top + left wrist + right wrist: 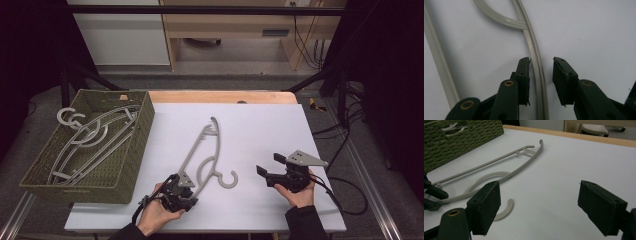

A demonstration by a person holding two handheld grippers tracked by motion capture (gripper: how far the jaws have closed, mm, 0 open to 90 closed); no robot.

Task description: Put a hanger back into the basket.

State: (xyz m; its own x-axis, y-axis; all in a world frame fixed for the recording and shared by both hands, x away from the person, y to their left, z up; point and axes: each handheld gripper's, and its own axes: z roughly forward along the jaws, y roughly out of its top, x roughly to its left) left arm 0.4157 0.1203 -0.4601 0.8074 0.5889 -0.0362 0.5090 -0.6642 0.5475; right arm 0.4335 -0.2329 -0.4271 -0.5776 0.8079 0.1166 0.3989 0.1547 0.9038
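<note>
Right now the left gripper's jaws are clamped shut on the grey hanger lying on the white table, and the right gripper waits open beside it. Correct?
Not quite. In the left gripper view the left gripper has its jaws open, straddling the hanger bar with a gap on one side. The rest holds: the right gripper is open over the white table.

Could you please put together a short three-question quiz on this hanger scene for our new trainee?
1. True or false: the left gripper is clamped shut on the grey hanger.
2. Where do the other hangers lie? A) in the woven basket B) on the white table C) in the right gripper
3. Fill in: the right gripper's jaws stand ____.

Key
1. False: the jaws straddle the hanger's bar, still apart.
2. A
3. open, holding nothing
</note>
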